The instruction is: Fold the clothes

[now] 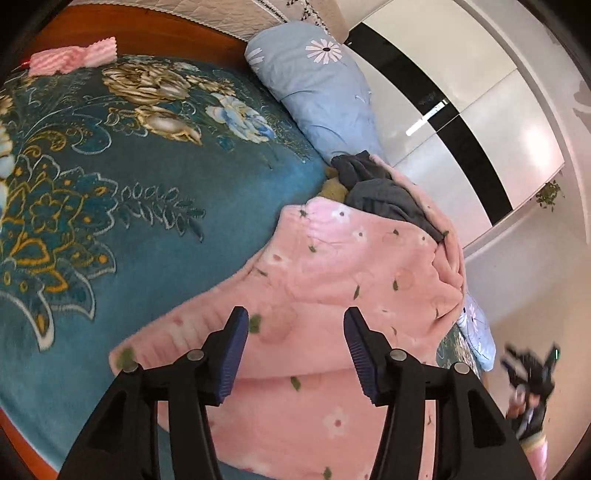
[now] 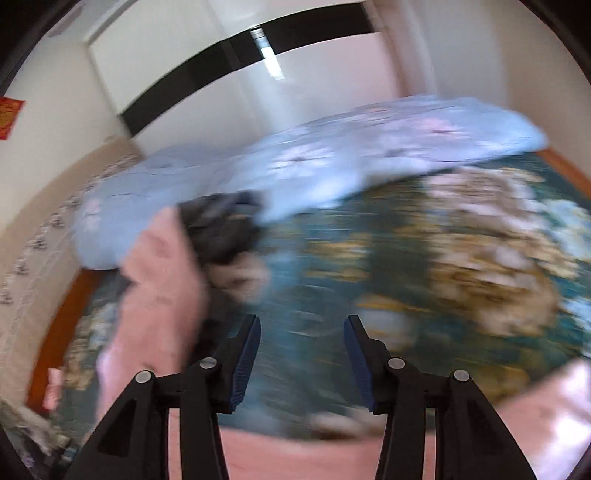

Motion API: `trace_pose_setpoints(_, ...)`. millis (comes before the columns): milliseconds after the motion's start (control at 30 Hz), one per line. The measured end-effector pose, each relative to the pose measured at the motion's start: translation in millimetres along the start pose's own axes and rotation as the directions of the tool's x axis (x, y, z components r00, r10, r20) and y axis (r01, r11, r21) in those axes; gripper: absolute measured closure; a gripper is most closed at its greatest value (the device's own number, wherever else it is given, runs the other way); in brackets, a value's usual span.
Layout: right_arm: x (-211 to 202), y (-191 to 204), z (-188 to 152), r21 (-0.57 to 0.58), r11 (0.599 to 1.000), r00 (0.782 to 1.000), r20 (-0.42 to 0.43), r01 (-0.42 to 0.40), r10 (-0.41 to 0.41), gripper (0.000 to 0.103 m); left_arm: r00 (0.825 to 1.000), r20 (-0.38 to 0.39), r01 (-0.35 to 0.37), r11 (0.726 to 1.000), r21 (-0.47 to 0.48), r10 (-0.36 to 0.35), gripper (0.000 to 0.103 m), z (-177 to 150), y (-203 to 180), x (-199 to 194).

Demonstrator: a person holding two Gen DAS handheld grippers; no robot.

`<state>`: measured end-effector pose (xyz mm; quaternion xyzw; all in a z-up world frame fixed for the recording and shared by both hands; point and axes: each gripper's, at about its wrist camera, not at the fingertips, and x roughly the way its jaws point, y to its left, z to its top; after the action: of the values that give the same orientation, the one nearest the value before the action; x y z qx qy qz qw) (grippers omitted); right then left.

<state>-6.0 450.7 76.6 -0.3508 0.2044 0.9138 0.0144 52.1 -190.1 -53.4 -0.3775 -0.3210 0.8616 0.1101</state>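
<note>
A pink fleece garment (image 1: 332, 266) printed with small flowers and green leaves lies in a soft heap on the teal floral blanket (image 1: 147, 206), which covers the bed and serves as the landmark here. The garment sits toward the blanket's wardrobe-side edge. A dark grey garment (image 1: 384, 192) is bundled on the far end of the pink one, touching it.

The left gripper (image 1: 295, 332) hangs just above the pink fleece with its blue-padded jaws about half apart and nothing between them. The right gripper (image 2: 302, 343) is over the blanket's middle, jaws likewise parted and empty; its view is badly smeared, so the pink fabric (image 2: 162, 280) to its left is probably the same garment.

Beyond the blanket's far edge lies a pale blue daisy-print quilt (image 1: 317, 85), rolled along the bed. A pink striped cloth (image 1: 70, 59) rests at the blanket's far corner, against the reddish wooden bed frame (image 1: 155, 33). Past the quilt stands a glossy white wardrobe with a black band (image 1: 454, 122). A red paper sign (image 2: 9, 118) hangs on the wall beside it.
</note>
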Motion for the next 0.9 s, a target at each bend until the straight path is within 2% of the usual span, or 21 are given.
trace_pose_setpoints(67,27.5,31.5,12.0,-0.004,0.998,0.998,-0.003,-0.055,0.055,0.052,1.000,0.007,0.007,1.000,0.004,-0.007,0.046,4.0,1.7,1.2)
trace_pose_setpoints(200,85.8,82.8,27.8,-0.013,0.998,0.998,-0.032,-0.056,0.055,0.052,0.999,0.025,0.038,0.999,-0.006,-0.037,0.045,11.1,6.5,9.6)
trace_pose_setpoints(400,153.1,145.0,44.9,-0.112,0.993,0.999,-0.036,0.029,-0.033,0.052,0.998,0.034,0.046,0.999,-0.018,-0.045,0.045,29.5,3.4,31.4)
trace_pose_setpoints(500,176.4,158.5,52.8,-0.147,0.978,0.987,-0.038,0.150,-0.157,0.053,0.998,0.052,0.021,1.000,-0.009,-0.021,0.045,39.5,-0.1,41.4)
trace_pose_setpoints(533,183.5,160.2,53.8,-0.157,0.968,0.977,-0.044,0.198,-0.207,0.063,0.999,0.041,0.029,1.000,-0.006,-0.029,0.045,38.3,0.9,45.8)
trace_pose_setpoints(567,188.1,159.4,53.3,-0.160,0.961,0.970,-0.054,0.225,-0.236,0.082,0.999,0.031,0.036,0.999,-0.003,-0.036,0.045,37.1,1.9,50.1)
trace_pose_setpoints(633,194.1,156.9,49.3,-0.155,0.958,0.964,-0.075,0.242,-0.256,0.094,0.998,0.005,0.055,0.998,-0.004,-0.055,0.045,35.1,4.9,57.6)
trace_pose_setpoints(767,176.6,160.5,46.3,-0.163,0.953,0.964,-0.026,0.257,-0.264,0.096,0.994,-0.012,0.107,0.993,-0.045,-0.107,0.045,35.4,16.2,58.8)
trace_pose_setpoints(900,127.9,153.0,46.1,-0.149,0.961,0.972,0.066,0.232,-0.225,0.097,0.993,0.019,0.119,0.990,-0.075,-0.118,0.045,37.3,25.8,48.8)
